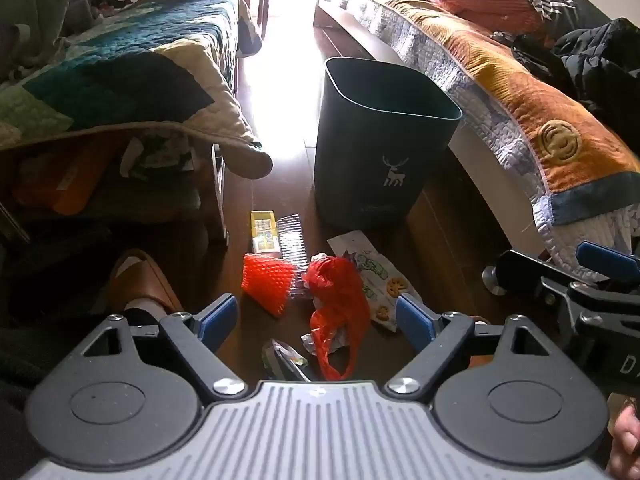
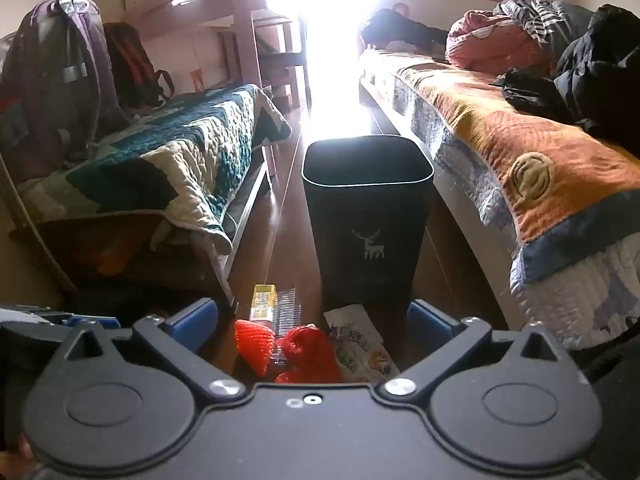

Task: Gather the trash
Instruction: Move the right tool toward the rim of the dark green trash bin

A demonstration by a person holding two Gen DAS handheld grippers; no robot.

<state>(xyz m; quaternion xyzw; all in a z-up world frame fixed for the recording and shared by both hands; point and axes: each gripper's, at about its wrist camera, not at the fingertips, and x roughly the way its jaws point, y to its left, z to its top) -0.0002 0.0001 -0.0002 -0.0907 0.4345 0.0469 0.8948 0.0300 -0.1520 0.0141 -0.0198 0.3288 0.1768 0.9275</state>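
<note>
Trash (image 1: 336, 308), crumpled red bag, orange net and wrappers, litters the floor below both wide-open, empty grippers (image 1: 316, 316).

- Teal and cream quilt (image 2: 172, 152) drapes a low bed at left.
- Orange patchwork quilt (image 2: 532, 168) covers the right-hand bed, dark clothes (image 2: 592, 76) heaped on it.
- Purple backpack (image 2: 60, 68) stands against the far-left wall.
- A tan slipper (image 1: 140, 280) lies on the dark wood floor (image 1: 440, 232).

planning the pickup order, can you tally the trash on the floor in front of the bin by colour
red/orange: 2, foam net, plastic bag
yellow: 1, small box
clear: 1, ridged plastic tray
white printed: 1, snack wrapper
dark/green: 1, small wrapper
total: 6
</note>
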